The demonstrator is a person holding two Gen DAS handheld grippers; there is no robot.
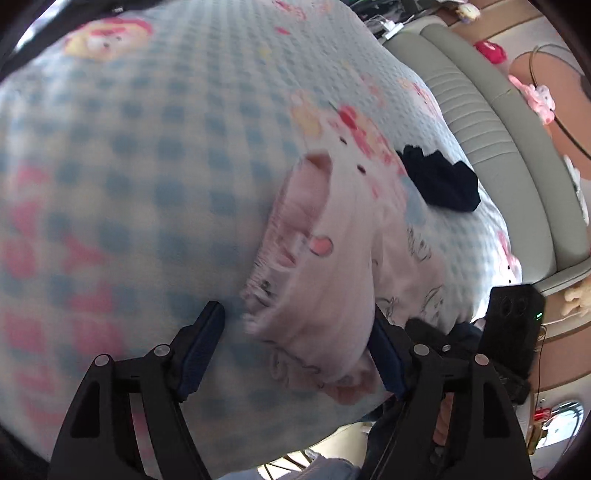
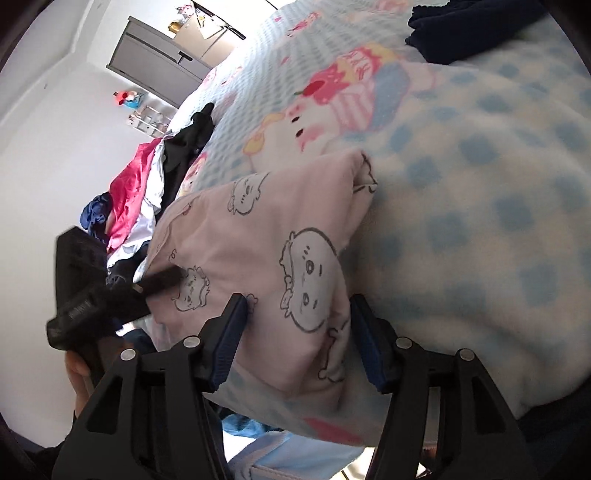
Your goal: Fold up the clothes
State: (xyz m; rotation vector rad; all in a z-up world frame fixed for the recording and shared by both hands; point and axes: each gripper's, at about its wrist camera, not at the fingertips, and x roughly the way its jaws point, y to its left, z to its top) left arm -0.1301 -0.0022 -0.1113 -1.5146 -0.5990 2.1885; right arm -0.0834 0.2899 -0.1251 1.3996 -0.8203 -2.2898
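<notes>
A pale pink garment (image 1: 332,288) with outline cartoon prints and a frilled edge lies folded on a blue-checked cartoon blanket (image 1: 147,166). My left gripper (image 1: 297,350) is open, its jaws on either side of the garment's near end. In the right wrist view the same garment (image 2: 280,236) lies flat on the blanket (image 2: 480,221). My right gripper (image 2: 297,339) is open around its near edge. The left gripper (image 2: 96,295) shows at the garment's left side.
A dark navy cloth (image 1: 439,181) lies on the blanket beyond the garment; it also shows in the right wrist view (image 2: 461,26). A heap of red, white, black and blue clothes (image 2: 140,199) lies at the bed's far side. A grey padded bed frame (image 1: 491,140) borders the blanket.
</notes>
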